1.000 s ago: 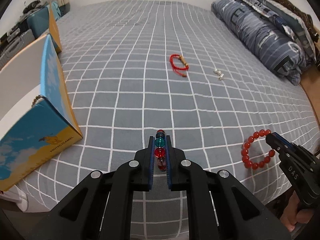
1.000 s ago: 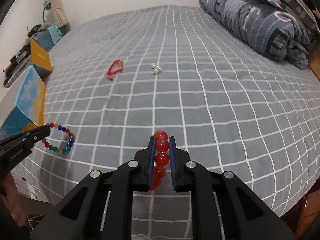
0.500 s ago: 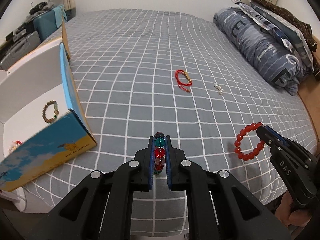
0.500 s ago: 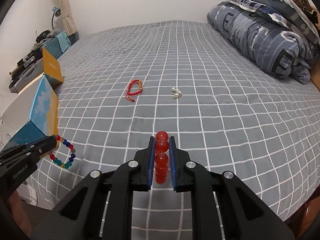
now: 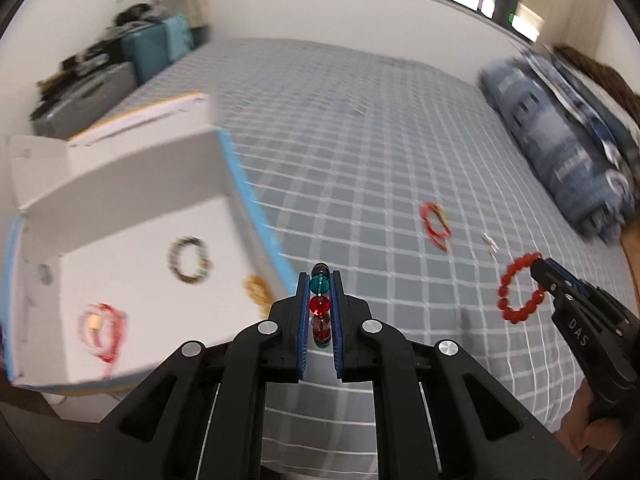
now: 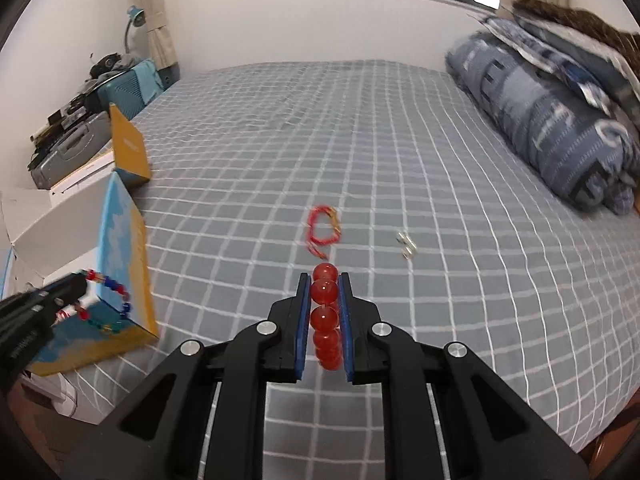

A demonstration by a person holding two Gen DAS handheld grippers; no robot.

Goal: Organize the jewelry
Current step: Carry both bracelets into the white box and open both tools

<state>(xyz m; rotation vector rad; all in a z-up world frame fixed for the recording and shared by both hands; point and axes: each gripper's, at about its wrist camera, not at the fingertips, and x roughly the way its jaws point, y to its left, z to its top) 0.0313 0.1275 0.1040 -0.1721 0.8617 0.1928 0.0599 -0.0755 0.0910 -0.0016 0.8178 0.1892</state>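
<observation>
Your left tongs (image 5: 319,280) are closed on a bracelet of round glassy beads (image 5: 320,305), teal, red and dark, strung in a line between the blue pads. Your right tongs (image 6: 325,282) are pinched on a bracelet of smooth, translucent red beads (image 6: 325,312); in the left view it hangs as a full ring (image 5: 520,288) from the tips, clear of the bed.

The bed (image 6: 360,140) is covered in a grey sheet with a white grid, soft and slightly rumpled. A red cord bracelet (image 6: 323,232) with a gold piece lies on it, and just to its right a pair of small silvery pieces (image 6: 407,245), too small to identify. A rolled blue patterned quilt (image 6: 552,128) sits along the right edge.

At the left edge of the bed stands an open cardboard box (image 5: 132,204), white inside, blue and yellow outside. On its floor lie a dark beaded bracelet (image 5: 189,260), a red-and-white one (image 5: 101,328) and a blurred amber one (image 5: 256,290). Behind are white walls, a window and cluttered cases.
</observation>
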